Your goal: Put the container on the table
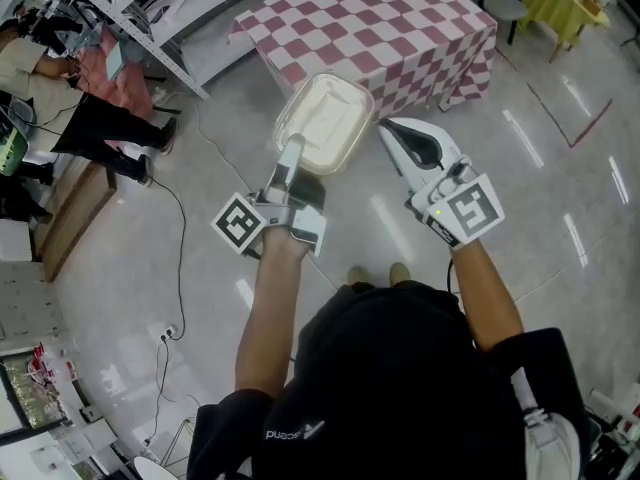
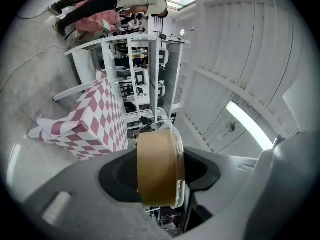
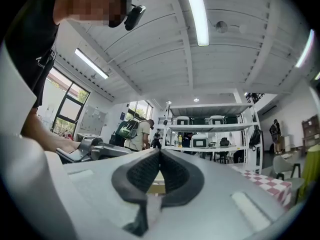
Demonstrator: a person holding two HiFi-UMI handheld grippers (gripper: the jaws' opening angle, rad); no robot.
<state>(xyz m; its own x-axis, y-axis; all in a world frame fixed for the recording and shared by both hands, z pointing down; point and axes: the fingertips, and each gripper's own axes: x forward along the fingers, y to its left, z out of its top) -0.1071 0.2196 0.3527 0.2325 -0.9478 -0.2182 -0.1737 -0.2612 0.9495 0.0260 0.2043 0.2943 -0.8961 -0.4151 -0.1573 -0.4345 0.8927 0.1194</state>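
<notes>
The left tool [image 1: 290, 163] is pinching the container [image 1: 322, 120], a brown paper box with a clear lid, at its near end. In the left gripper view one jaw sits against the base and the other against the lid, so the box is clamped across its height. I think this hold is chosen so that the lid stays on top and the box stays about level.

The container hangs in the air above the floor, near the table [image 1: 400, 28] with the red and white checked cloth, but not yet over it.

The right tool [image 1: 405, 140] has its jaws pressed together with nothing between them. It hovers just beside the container without touching it, probably because one tool is enough for such a light box.

In my judgement the carrying step is in hand, and the placing on the table is not yet done.
</notes>
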